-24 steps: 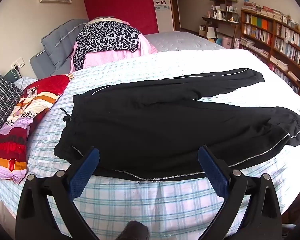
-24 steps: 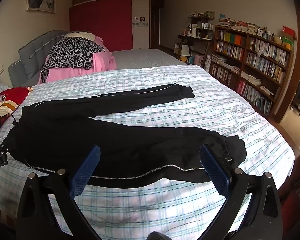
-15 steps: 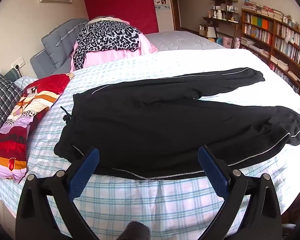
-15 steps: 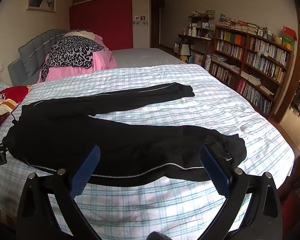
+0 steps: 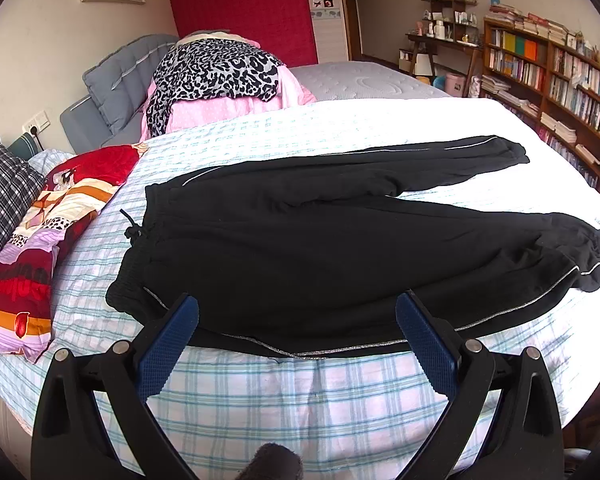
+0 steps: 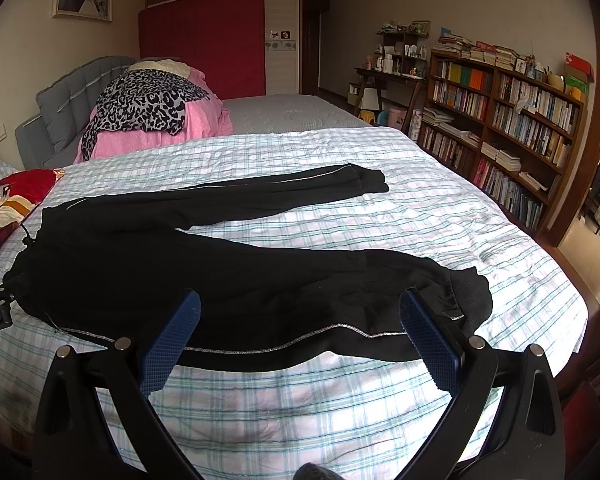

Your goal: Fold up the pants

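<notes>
Black pants [image 5: 340,248] lie spread flat across the checked bedsheet [image 5: 300,392], filling the middle of both views, waistband toward the left edge and the two legs splayed apart toward the right. The left gripper [image 5: 296,320] hangs at the bottom of its frame, jaws spread wide and holding nothing. The right gripper [image 6: 300,324] sits likewise, wide open and empty, above the pants' near leg [image 6: 340,300].
</notes>
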Demonstrator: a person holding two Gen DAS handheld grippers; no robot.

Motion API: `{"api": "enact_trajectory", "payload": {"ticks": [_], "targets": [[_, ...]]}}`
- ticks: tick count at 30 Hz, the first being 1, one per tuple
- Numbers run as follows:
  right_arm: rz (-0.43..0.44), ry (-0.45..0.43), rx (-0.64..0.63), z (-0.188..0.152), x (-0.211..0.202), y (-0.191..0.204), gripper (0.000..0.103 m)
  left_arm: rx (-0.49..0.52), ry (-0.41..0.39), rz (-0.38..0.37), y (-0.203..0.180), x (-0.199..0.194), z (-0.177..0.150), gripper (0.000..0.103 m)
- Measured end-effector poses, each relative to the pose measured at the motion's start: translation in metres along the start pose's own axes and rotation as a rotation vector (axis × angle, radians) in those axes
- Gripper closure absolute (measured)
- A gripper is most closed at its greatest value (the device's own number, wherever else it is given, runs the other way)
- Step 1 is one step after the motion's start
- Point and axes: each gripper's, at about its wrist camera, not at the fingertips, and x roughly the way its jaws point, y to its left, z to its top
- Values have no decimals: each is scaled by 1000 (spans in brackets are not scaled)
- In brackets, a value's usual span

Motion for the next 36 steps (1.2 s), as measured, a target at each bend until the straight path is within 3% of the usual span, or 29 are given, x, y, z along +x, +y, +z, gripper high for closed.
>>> {"api": "enact_trajectory", "payload": {"ticks": [7,19,36], "targets": [[-8,10,-3,-7,0,-3,2,1,11,0,-1,5,-1,5],[-11,66,28,-10,25,-14,2,-61,80,-65,12,31,-5,5],[-28,167,58,-25,62,-20,2,-46,187,-50,18,81,-21,5]]}}
